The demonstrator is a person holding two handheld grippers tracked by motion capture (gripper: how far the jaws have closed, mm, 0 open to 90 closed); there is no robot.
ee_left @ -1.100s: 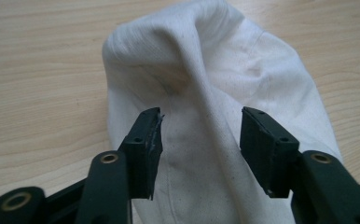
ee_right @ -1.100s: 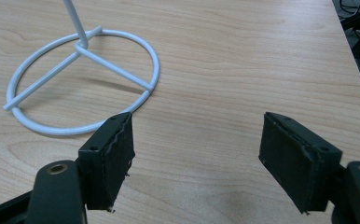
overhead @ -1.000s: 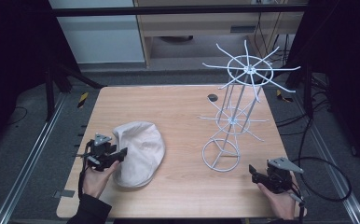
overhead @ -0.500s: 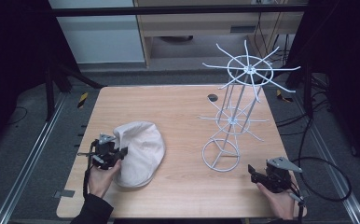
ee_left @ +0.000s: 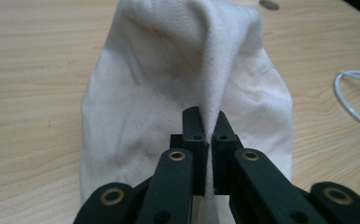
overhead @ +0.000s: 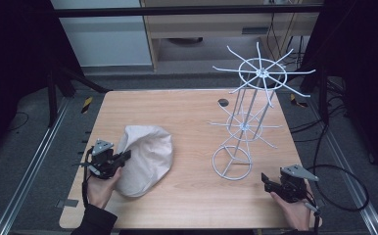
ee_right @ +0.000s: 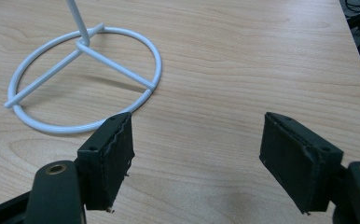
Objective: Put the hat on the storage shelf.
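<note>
The left hand-held gripper (ee_left: 205, 140) has just closed and pinches a fold of the white hat (overhead: 145, 159), far left of the wire rack (overhead: 246, 122), while the right hand-held gripper (ee_right: 197, 163) stays spread.

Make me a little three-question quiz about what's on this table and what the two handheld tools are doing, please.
1. True or false: the left gripper has its fingers pinched on a fold of the cream cap.
2. How do the right gripper fingers stand?
A. closed on the rack
B. apart over bare table
C. closed on the cap
3. Fill in: the white wire rack stands on a round ____ base on the wooden table.

Key:
1. True; the left gripper view shows fabric squeezed between them.
2. B; nothing lies between them.
3. Ring; a wire hoop with spokes.
</note>
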